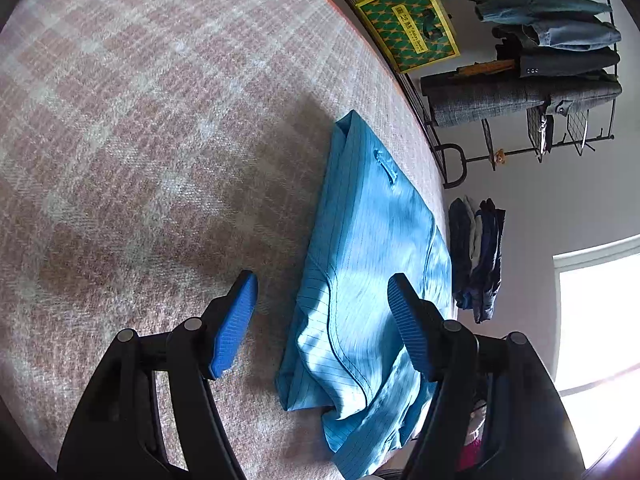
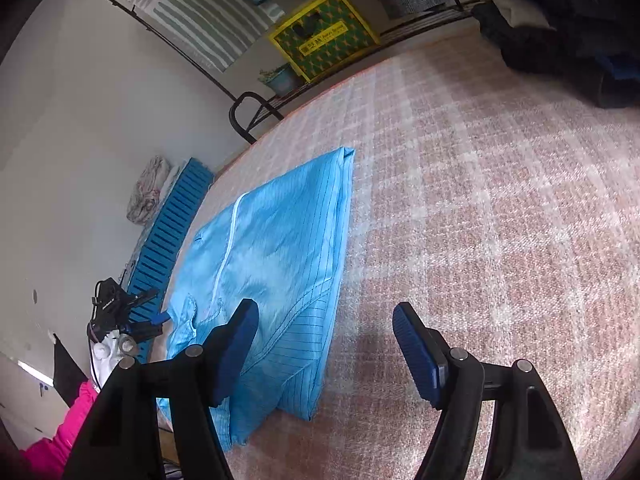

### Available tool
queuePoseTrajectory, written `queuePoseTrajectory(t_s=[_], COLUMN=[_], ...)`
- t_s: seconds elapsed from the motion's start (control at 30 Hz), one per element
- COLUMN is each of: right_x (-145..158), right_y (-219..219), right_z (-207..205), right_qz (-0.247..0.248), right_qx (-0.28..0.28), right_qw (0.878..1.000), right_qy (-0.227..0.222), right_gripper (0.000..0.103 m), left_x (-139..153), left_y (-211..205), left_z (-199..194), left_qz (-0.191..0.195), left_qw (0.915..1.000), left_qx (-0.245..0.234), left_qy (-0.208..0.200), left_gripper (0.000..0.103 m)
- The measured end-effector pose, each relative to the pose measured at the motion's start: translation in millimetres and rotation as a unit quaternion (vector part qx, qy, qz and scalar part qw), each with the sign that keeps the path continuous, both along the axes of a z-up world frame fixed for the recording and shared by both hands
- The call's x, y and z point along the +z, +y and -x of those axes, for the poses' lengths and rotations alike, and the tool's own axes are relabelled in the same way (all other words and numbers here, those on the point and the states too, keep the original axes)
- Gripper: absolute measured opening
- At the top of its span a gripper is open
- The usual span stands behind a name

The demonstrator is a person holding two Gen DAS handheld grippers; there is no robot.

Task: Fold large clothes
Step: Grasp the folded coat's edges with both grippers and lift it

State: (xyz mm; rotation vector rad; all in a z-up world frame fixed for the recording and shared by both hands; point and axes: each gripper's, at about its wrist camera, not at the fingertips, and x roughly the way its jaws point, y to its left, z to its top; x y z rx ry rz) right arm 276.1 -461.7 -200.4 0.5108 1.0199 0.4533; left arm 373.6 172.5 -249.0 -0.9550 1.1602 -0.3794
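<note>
The left gripper (image 1: 322, 284) has its jaws wide apart and holds nothing; one blue pad hangs over the garment (image 1: 372, 240) and the other over the blanket (image 1: 140, 120). The right gripper (image 2: 324, 316) is also wide open and empty, above the near edge of the folded blue garment (image 2: 272, 248), which lies flat on the pink checked blanket (image 2: 500, 200) near its edge. Farther away a yellow-green box (image 2: 324, 36) stands by the wall.

Folded garment (image 1: 372, 264) on blanket (image 1: 160, 140), near edge.
</note>
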Motion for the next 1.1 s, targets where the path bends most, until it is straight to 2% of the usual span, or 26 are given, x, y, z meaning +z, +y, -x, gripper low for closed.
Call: queuePoseTrajectory(t_s=[0.13,0.23,0.33,0.37,0.57,0.63,0.77,0.87,0.97,1.1], right_x=[-18.8,-26.1,-31.0,-34.2,-40.6,-40.7,-43.1,-39.6,-30.9,-12.5], right_y=[7.7,11.8,19.7,21.9,41.8,46.8,59.2,65.6,77.6,97.0], right_z=[-17.9,-27.9,-36.1,-37.0,-54.1,-56.8,-65.7,-66.1,-65.0,-60.1], right_qz=[-0.017,-0.040,-0.070,-0.078,-0.097,-0.101,-0.087,-0.042,0.011,0.087], right_qx=[0.009,0.016,0.025,0.029,0.041,0.040,0.047,0.050,0.056,0.064], right_qw=[0.999,0.998,0.996,0.995,0.993,0.993,0.994,0.997,0.998,0.994], right_qy=[0.034,0.039,0.049,0.055,0.052,0.050,0.054,0.049,0.038,0.017], right_gripper=[0.070,0.070,0.064,0.060,0.058,0.058,0.049,0.032,0.017,0.008], left_x=[-11.3,-12.2,-15.3,-14.8,-8.3,-5.8,-1.8,3.1,15.1,36.6], left_y=[1.1,-4.2,-11.3,-16.1,-42.4,-51.7,-65.4,-75.4,-85.1,-106.8], left_z=[-8.2,-16.5,-24.9,-28.4,-47.3,-51.4,-52.7,-48.0,-40.5,-27.1], left_qz=[0.024,0.034,0.052,0.052,0.024,0.005,-0.042,-0.085,-0.136,-0.211], left_qw=[0.9997,0.9993,0.9984,0.9984,0.9986,0.9984,0.9974,0.9942,0.9867,0.9693], left_qx=[-0.001,-0.016,-0.020,-0.024,-0.047,-0.055,-0.057,-0.063,-0.076,-0.092], left_qy=[0.006,0.003,0.004,0.004,-0.007,-0.010,-0.008,-0.019,-0.046,-0.086], left_gripper=[0.069,0.069,0.069,0.069,0.066,0.058,0.037,0.023,0.014,0.008])
